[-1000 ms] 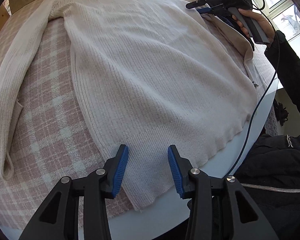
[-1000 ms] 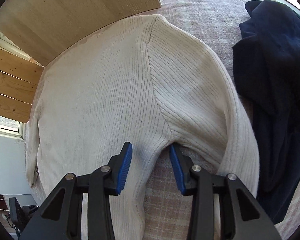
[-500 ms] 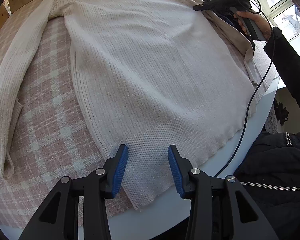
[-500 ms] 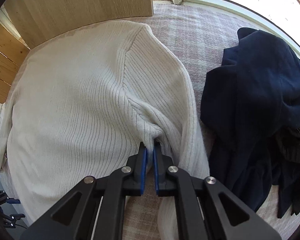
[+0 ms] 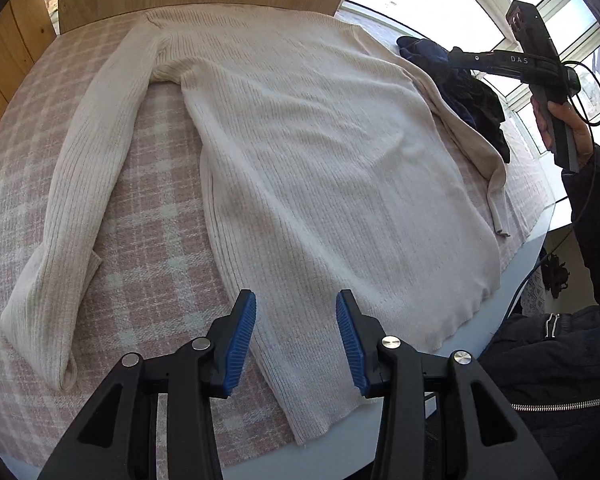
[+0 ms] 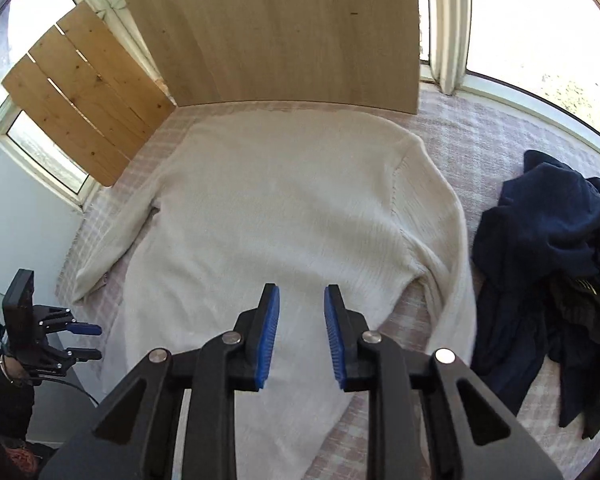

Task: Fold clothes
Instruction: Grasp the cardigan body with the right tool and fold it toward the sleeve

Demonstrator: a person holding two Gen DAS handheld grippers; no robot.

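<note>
Sweater is spread flat on the checked cloth, sleeves laid out, seemingly so folds can be started. Its long axis runs from the near hem to the far collar. Left gripper and right gripper are held spread, empty, above it.
</note>
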